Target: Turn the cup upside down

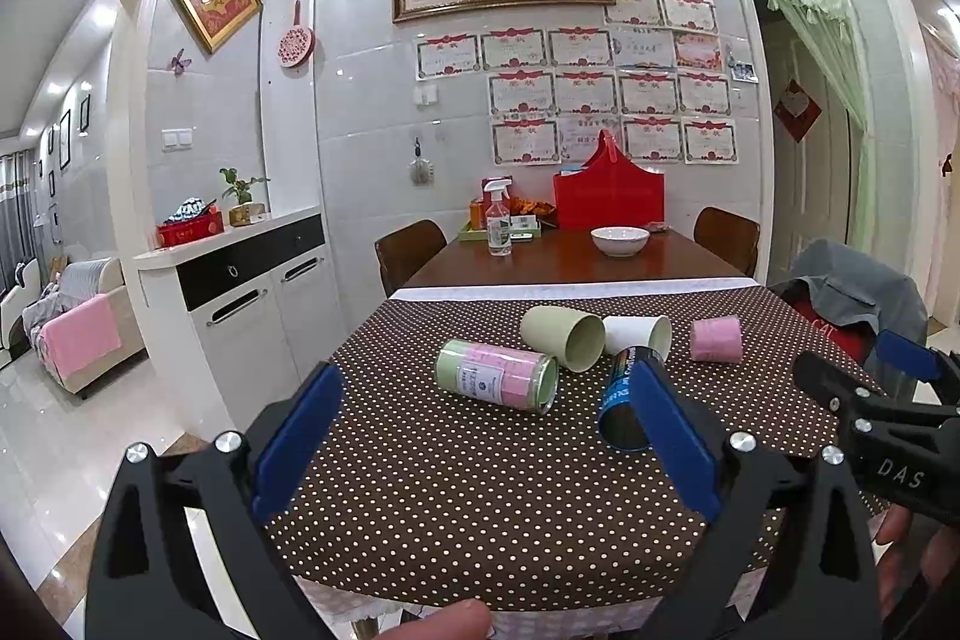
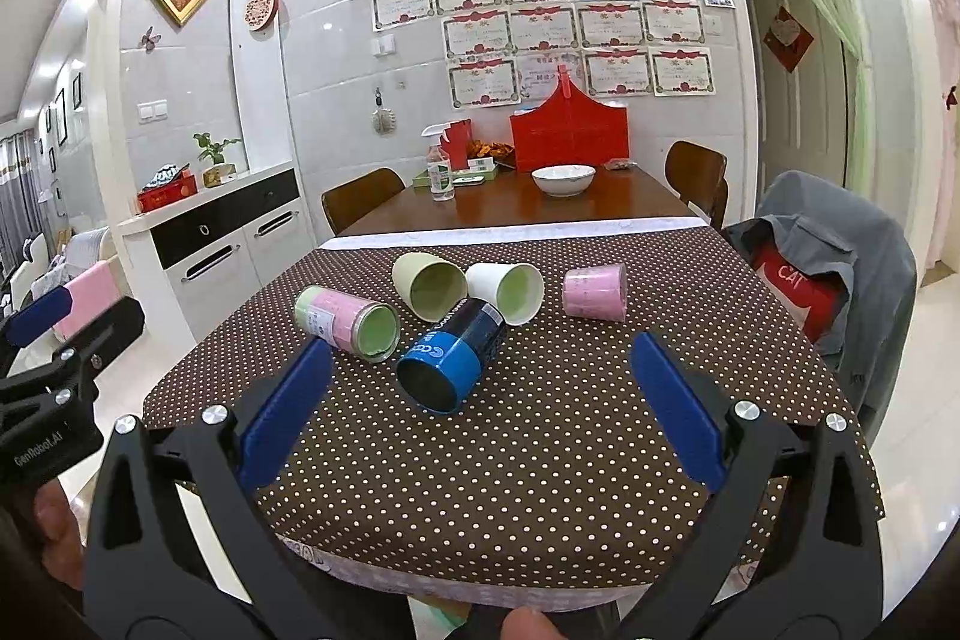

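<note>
Several cups lie on their sides on the dotted tablecloth (image 2: 510, 460): a green-and-pink cup (image 2: 348, 319) (image 1: 498, 374), a pale green cup (image 2: 429, 285) (image 1: 564, 338), a white cup (image 2: 507, 291) (image 1: 637, 332), a blue-and-black cup (image 2: 453, 355) (image 1: 621, 400) and a pink cup (image 2: 595, 291) (image 1: 715, 338). My left gripper (image 1: 486, 436) is open and empty, above the table's near left part. My right gripper (image 2: 480, 409) is open and empty, above the near edge, short of the blue cup. Each gripper shows at the edge of the other's view.
A white bowl (image 2: 563, 178), a spray bottle (image 2: 441, 175) and a red box (image 2: 570, 139) stand on the bare wood at the far end. A chair with a grey jacket (image 2: 840, 274) is at the right. A white sideboard (image 2: 222, 244) is at the left.
</note>
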A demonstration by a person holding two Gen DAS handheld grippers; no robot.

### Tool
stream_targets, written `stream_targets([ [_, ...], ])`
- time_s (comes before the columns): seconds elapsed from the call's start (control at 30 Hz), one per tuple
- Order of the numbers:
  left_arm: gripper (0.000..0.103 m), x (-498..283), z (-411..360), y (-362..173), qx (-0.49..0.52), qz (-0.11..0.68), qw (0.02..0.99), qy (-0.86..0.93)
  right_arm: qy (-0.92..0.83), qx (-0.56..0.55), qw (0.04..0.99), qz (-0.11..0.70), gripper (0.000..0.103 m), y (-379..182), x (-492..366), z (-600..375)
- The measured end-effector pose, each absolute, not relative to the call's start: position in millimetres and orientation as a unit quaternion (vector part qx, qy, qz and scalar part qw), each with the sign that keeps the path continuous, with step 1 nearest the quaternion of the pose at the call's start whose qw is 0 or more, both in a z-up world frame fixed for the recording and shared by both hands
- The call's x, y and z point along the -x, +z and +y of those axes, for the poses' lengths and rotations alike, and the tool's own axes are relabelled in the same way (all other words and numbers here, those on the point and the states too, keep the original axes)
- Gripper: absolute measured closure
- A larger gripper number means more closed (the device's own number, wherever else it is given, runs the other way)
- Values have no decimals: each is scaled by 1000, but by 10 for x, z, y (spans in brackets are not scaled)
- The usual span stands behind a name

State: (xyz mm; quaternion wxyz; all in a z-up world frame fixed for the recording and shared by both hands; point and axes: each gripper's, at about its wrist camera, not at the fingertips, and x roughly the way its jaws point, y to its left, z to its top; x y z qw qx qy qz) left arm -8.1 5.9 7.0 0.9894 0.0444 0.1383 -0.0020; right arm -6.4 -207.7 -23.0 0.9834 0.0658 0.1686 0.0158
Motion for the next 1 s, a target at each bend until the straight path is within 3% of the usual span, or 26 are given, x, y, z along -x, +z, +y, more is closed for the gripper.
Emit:
stream_targets([
  [1.0, 8, -39, 105, -84, -39, 149, 988, 3, 23, -65, 981, 182, 6, -282, -23, -2066],
])
